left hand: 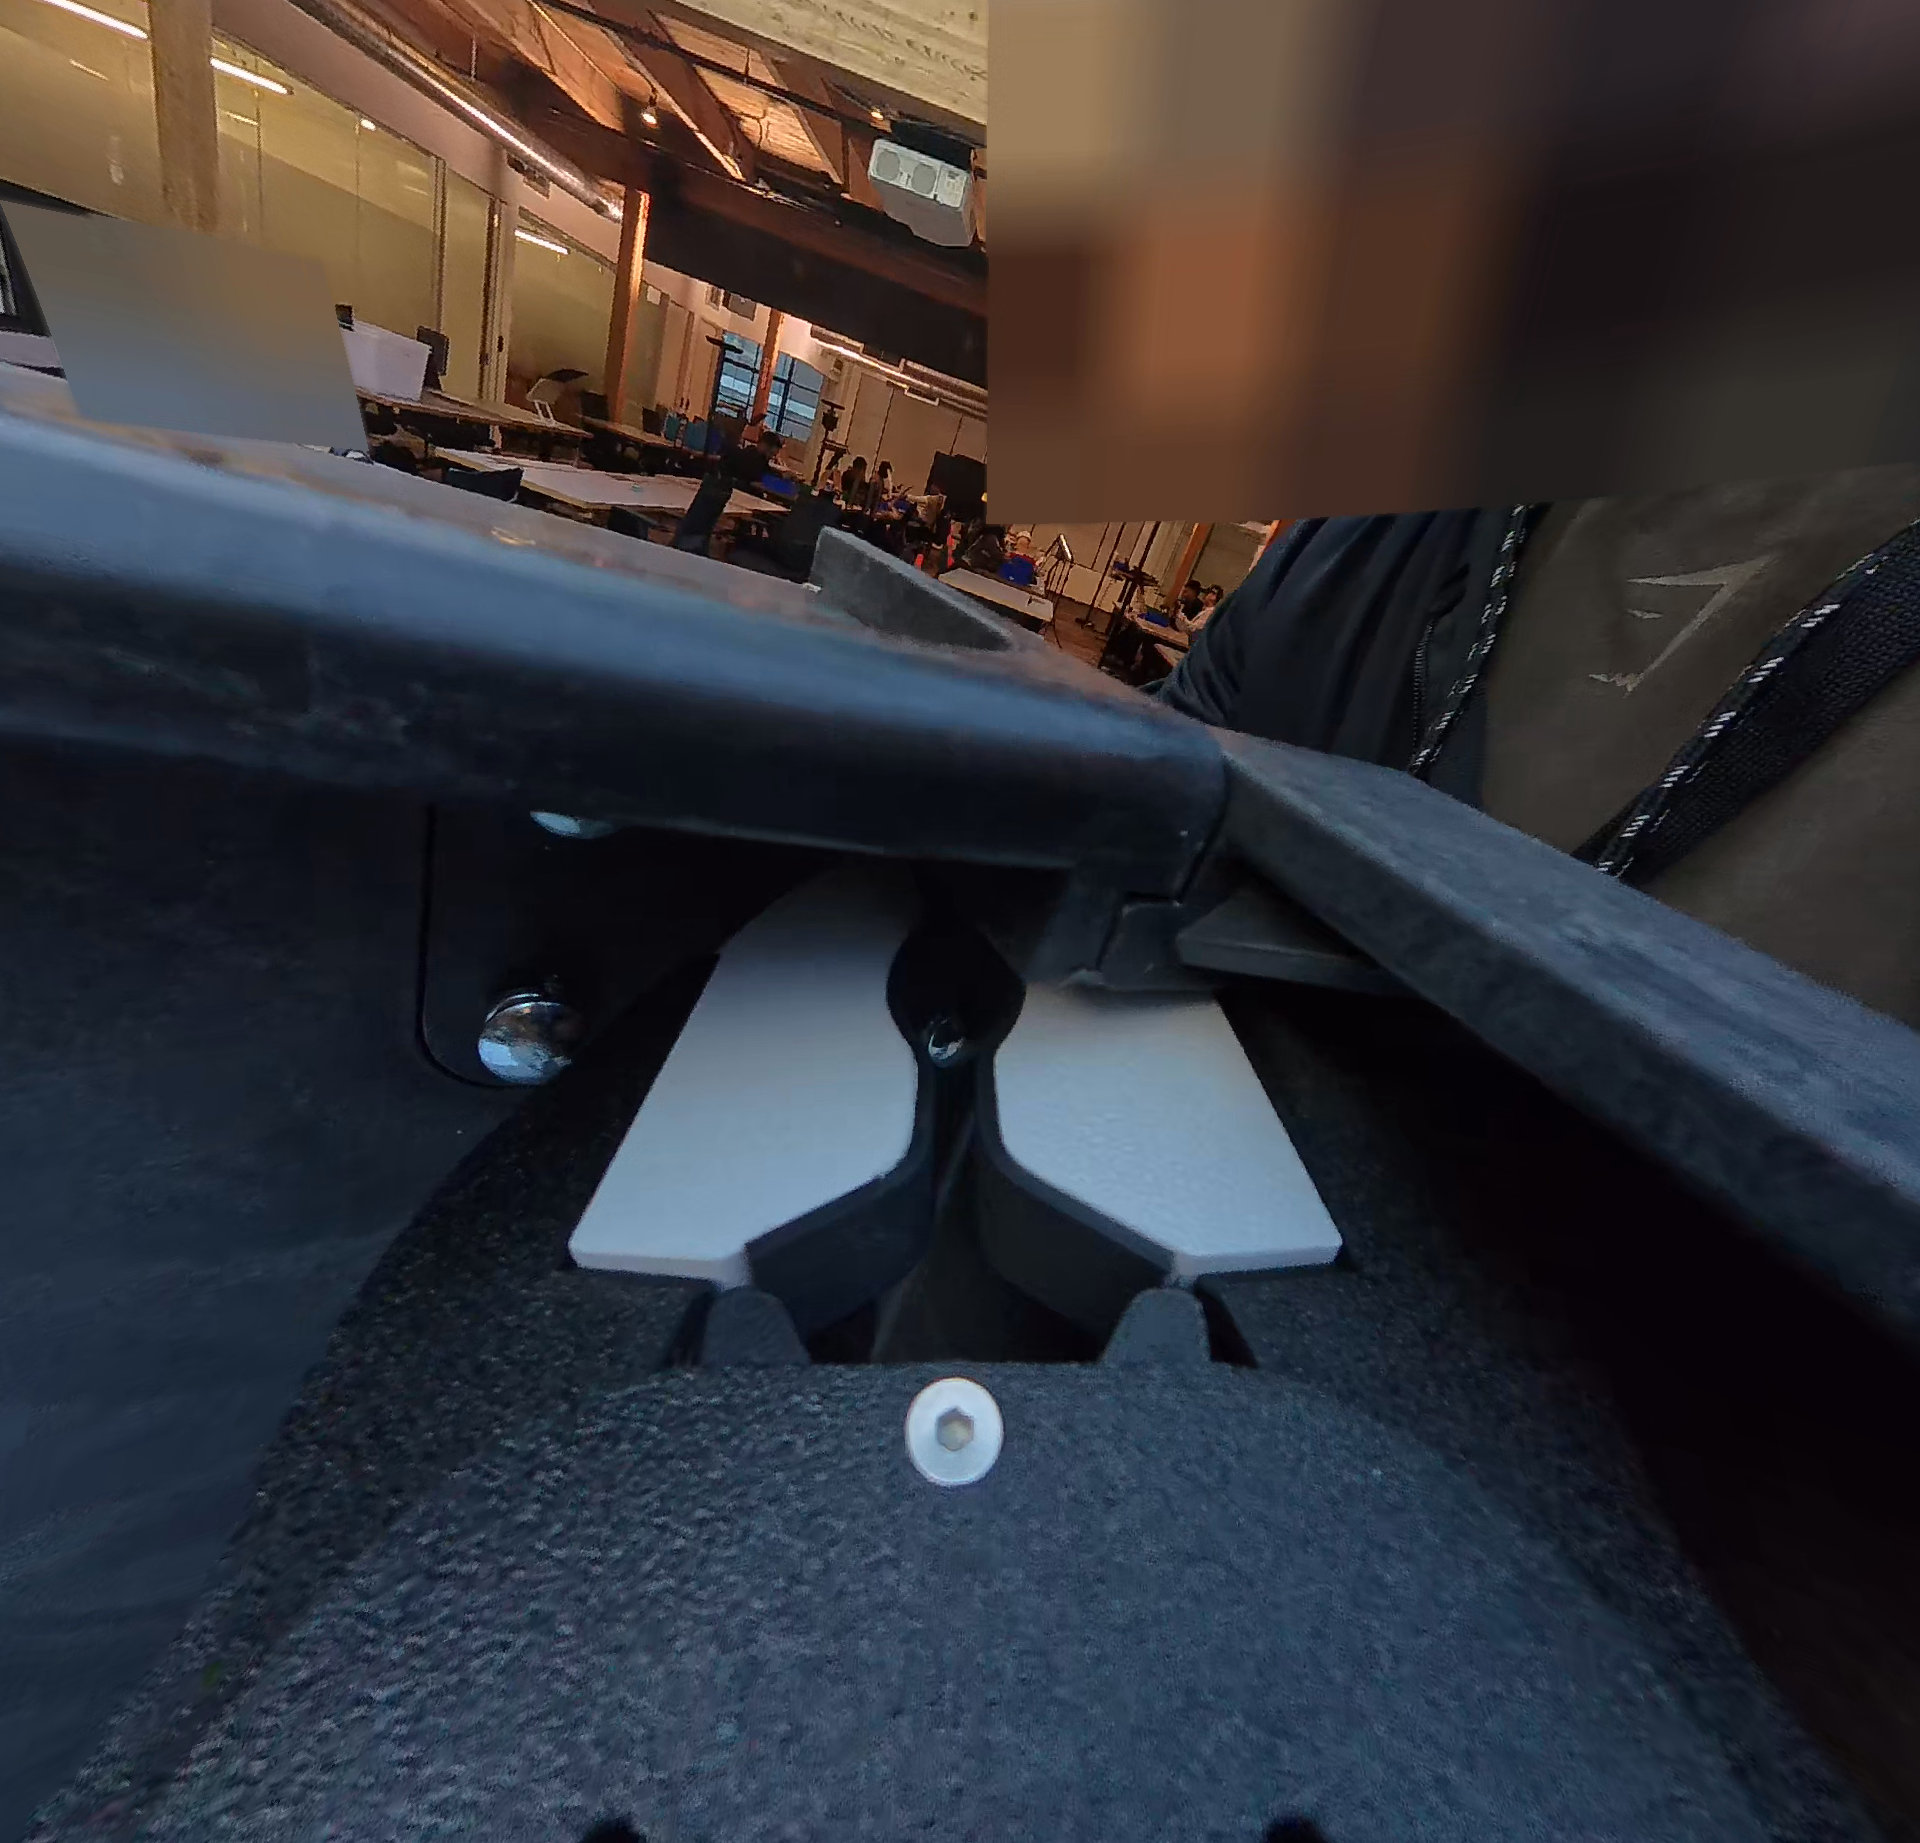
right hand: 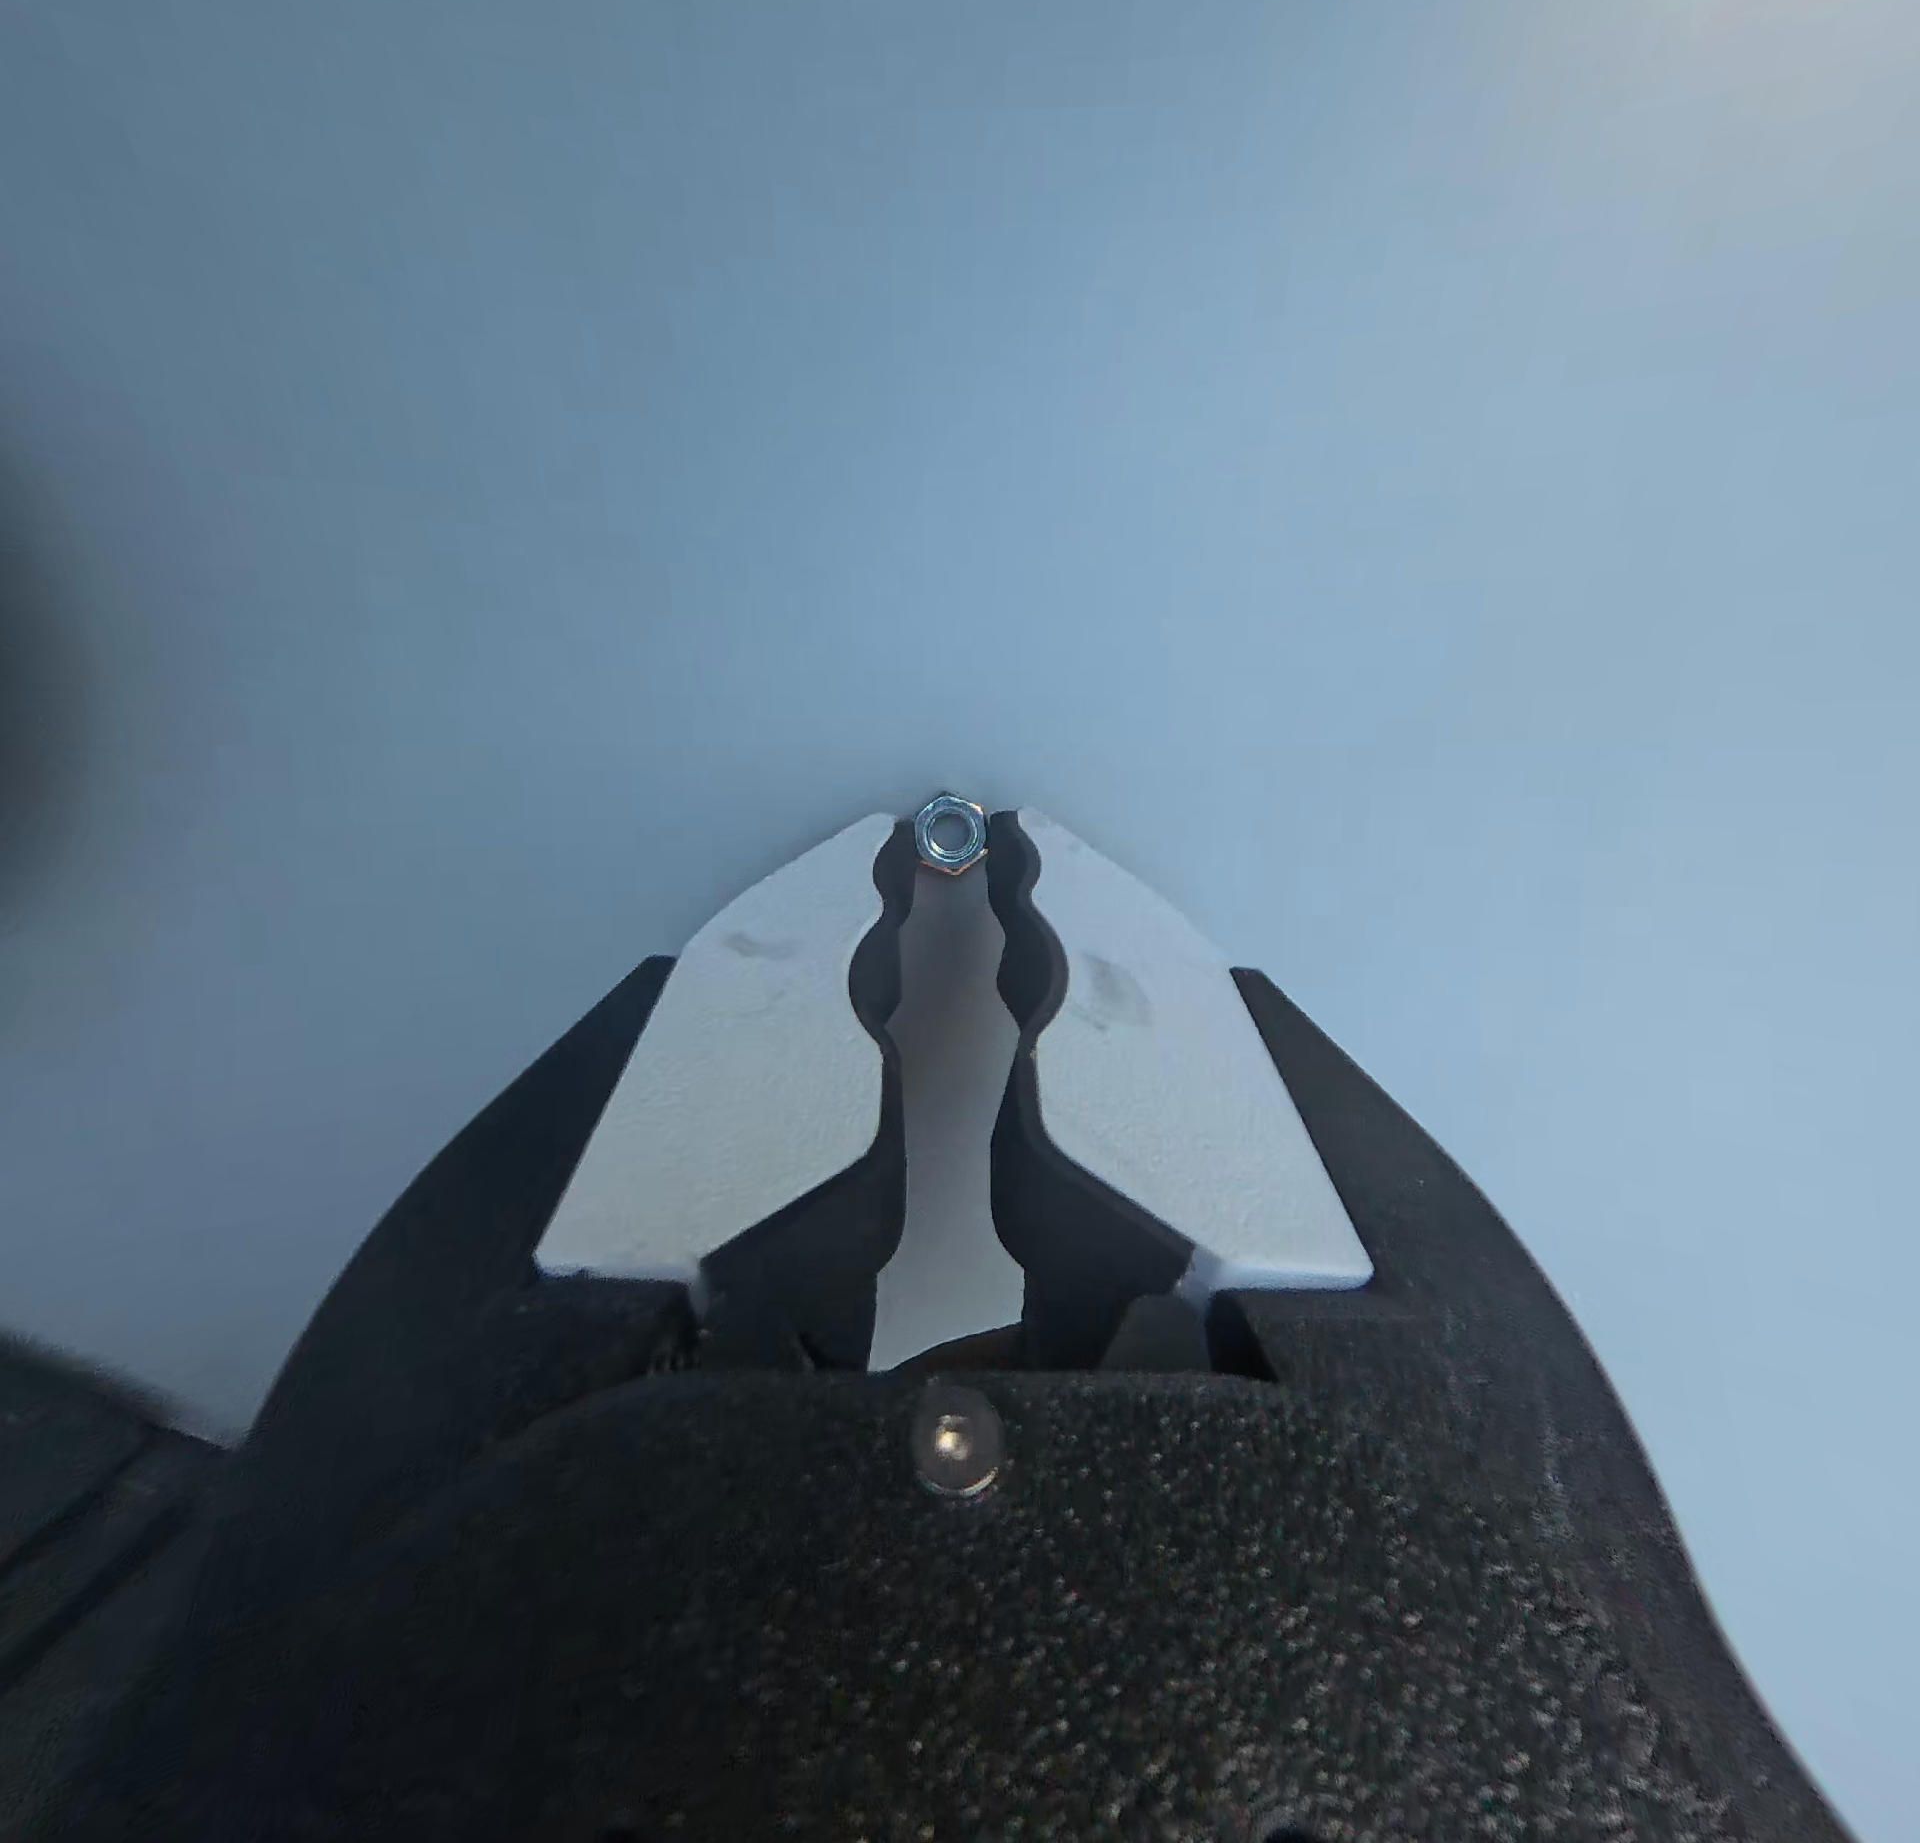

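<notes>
In the left wrist view my left gripper [left hand: 951, 972] has its white fingers [left hand: 790, 1087] nearly together. A small shiny screw [left hand: 945, 1040] sits pinched in the notch between the black pads. The fingertips are hidden under a black frame bar [left hand: 623, 671] that crosses just above them. In the right wrist view my right gripper [right hand: 951, 843] is shut on a small silver hex nut [right hand: 949, 837] at its very tips. The nut's hole faces the camera. It is held in front of a plain pale blue-grey surface [right hand: 1039, 339].
A black bracket with a round-headed bolt [left hand: 525, 1040] hangs under the frame bar, left of my left gripper. A black padded edge [left hand: 1558, 962] runs down to the right. A person in dark clothing [left hand: 1714, 671] stands close behind it. A grey laptop [left hand: 197, 339] stands far left. My right fingertips sit around 50 cm from my left ones.
</notes>
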### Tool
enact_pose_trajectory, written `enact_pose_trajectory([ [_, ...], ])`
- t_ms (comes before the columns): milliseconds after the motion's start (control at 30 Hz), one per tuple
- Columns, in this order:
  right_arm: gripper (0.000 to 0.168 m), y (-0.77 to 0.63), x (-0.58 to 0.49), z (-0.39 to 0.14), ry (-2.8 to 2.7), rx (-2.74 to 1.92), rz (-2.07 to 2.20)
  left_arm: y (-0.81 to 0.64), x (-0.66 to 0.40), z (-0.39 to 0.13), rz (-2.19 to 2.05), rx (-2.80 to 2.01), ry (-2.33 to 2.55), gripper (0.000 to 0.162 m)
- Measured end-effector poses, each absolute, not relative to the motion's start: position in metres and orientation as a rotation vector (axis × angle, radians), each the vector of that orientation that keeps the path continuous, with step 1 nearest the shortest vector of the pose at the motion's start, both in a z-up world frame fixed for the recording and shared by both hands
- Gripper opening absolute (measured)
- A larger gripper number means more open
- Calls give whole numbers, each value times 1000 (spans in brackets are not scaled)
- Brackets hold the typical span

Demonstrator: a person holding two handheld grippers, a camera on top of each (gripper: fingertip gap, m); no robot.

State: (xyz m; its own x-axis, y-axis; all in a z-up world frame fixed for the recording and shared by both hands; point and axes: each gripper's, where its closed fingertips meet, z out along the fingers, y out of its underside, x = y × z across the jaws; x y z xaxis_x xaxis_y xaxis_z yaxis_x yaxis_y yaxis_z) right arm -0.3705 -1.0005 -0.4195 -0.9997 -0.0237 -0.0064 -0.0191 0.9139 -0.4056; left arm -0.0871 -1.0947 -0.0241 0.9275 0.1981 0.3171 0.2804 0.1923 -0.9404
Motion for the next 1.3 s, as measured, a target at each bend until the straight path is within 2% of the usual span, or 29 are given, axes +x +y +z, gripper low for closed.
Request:
enact_pose_trajectory([
  [133, 17, -1000, -367, -391, 3035, 185, -818, -1095, -87, -24, -65, -1388, -412, 0],
  [533, 17, -938, -264, -203, 2574, 724, -1698, -1095, -87, -24, -77, -1383, -401, 0],
  [667, 17, -918, -209, -128, 2307, 761, -1960, -1095, -87, -24, -84, -1379, -387, 0],
  [833, 17, -960, -140, -50, 1923, 523, -2091, -1096, -86, -23, -108, -1357, -373, 0],
  [1000, 17, -1019, -112, -25, 1605, 380, -1996, -1096, -86, -23, -107, -1364, -365, 0],
  [1300, 17, -1054, -104, -19, 1537, 349, -1911, -1097, -86, -23, -117, -1344, -358, 0],
])
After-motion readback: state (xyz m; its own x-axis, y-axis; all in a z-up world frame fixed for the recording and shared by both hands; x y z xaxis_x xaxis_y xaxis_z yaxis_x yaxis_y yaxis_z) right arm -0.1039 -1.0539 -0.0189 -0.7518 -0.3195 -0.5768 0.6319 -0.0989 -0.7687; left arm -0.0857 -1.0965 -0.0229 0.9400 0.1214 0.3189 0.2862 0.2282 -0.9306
